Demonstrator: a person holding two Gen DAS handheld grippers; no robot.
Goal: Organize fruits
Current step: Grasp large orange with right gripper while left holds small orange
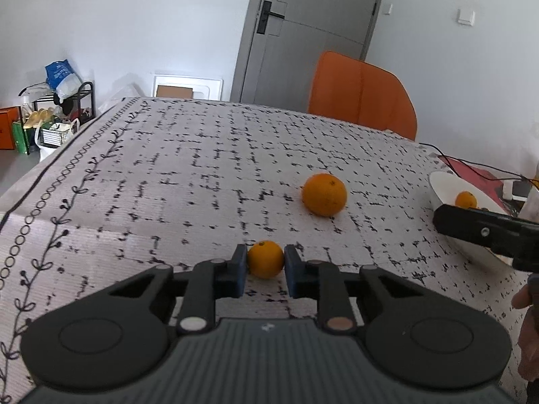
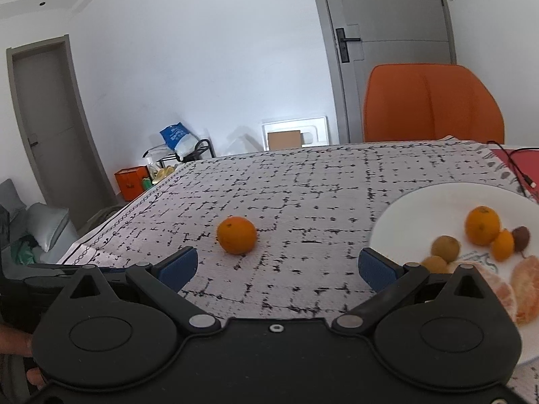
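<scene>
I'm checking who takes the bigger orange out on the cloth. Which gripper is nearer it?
Left, though only narrowly. The left gripper, shut on the small orange, sits just short of the bigger orange. The right gripper hangs open beside the plate.

Soft, even daylight fills room; walls (image 1: 134, 17) read pale blue-grey, no harsh glare. Orange (image 1: 324, 194) casts faint, short shadow on tablecloth (image 1: 168, 168). Bright spot on white frame (image 1: 187, 86) against far wall. Fisheye bends door (image 1: 303, 33) and table edge, dark vignette at corners of both views. Centre fairly sharp in left view. Right view softer: fruit on plate (image 2: 421, 208) blurred, chair (image 2: 433, 102) edge smeared. Black gripper bodies in foreground dark, little detail.
</scene>
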